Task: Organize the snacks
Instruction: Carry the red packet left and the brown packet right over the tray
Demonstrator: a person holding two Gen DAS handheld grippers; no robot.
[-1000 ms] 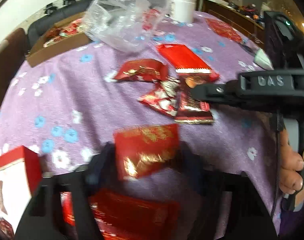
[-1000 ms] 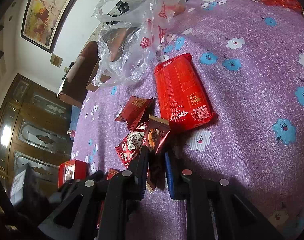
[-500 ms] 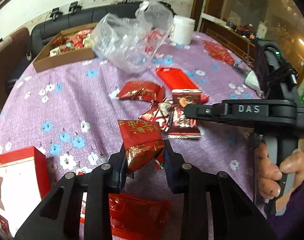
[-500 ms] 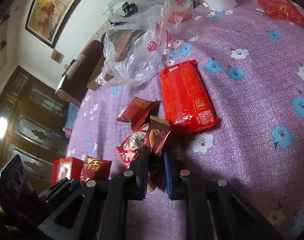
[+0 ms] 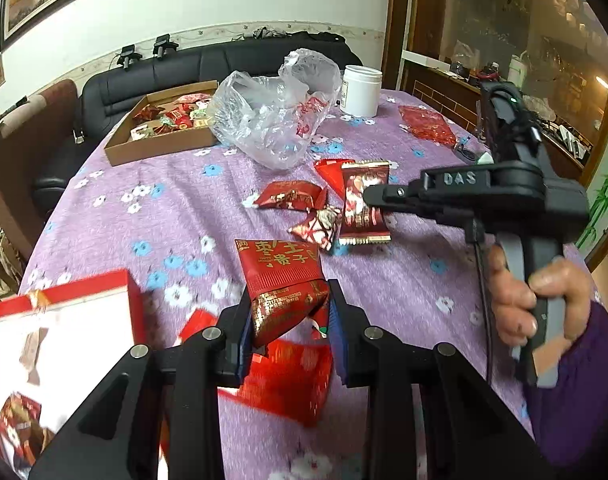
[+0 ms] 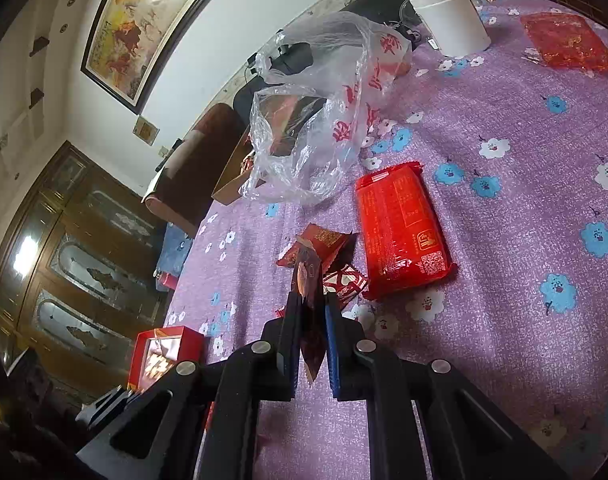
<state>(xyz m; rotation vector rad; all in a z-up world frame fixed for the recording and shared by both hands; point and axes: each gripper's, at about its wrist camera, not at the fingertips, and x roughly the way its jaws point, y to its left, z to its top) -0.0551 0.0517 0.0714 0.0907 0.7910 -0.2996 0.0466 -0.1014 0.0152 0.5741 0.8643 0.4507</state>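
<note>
Red sachet (image 5: 282, 280), gold-lettered, pinched at its lower half by the left gripper (image 5: 290, 320) and raised clear of the table (image 5: 176, 208); its upper half stands free above the pads. Brown sachet (image 6: 309, 280), clamped edge-on in the right gripper (image 6: 309, 340), likewise off the cloth; in the left view the same sachet (image 5: 361, 204) hangs from that gripper's tip. Both look light, thin and crinkly, probably with a soft or brittle filling, so a grip on the sealed margin or across the flat body seems safer than a hard squeeze; the glossy film may slip. Loose on the table just beyond: two small red packs (image 5: 292, 196) and (image 5: 317, 228), and a long red pack (image 6: 399, 232). Farther off, a plastic bag (image 5: 276, 116), a cardboard tray (image 5: 160, 148) of sweets and a white jar (image 5: 359, 90). Near left, a red box (image 5: 64, 320), a likely destination.
</note>
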